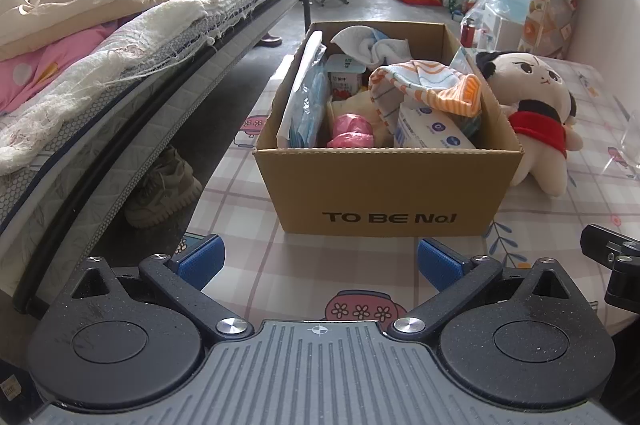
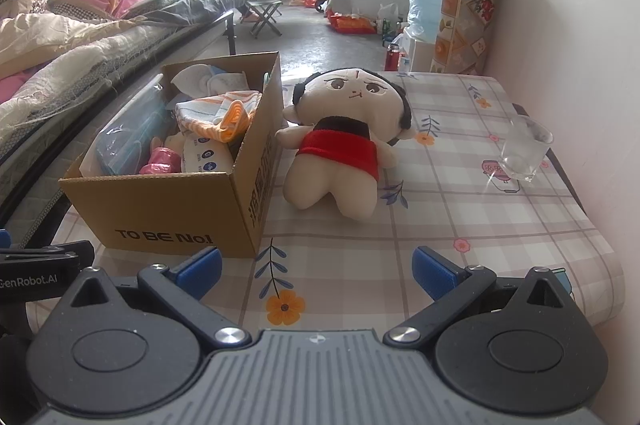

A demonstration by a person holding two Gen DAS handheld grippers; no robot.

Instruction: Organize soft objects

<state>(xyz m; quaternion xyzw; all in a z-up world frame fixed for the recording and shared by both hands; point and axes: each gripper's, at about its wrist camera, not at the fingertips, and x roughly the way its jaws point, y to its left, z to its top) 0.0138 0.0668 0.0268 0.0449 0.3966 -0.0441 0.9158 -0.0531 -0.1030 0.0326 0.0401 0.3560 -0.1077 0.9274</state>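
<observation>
A cardboard box (image 1: 384, 185) marked "TO BE No.1" stands on the patterned tablecloth (image 1: 248, 265), also in the right wrist view (image 2: 160, 217). It holds an orange-striped towel (image 1: 424, 85), a white cloth (image 1: 372, 45), a pink bag (image 1: 350, 131), a tissue pack (image 1: 432, 133) and blue packets (image 1: 308, 105). A plush doll (image 2: 344, 141) in a red top lies to the right of the box, touching it (image 1: 536, 105). My left gripper (image 1: 320, 261) is open and empty in front of the box. My right gripper (image 2: 316, 267) is open and empty, in front of the doll.
A clear plastic cup (image 2: 524, 149) stands at the table's right side near the wall. A bed with heaped bedding (image 1: 100, 25) runs along the left, with shoes (image 1: 164, 189) beneath it. The table edge drops off at the right (image 2: 600, 265).
</observation>
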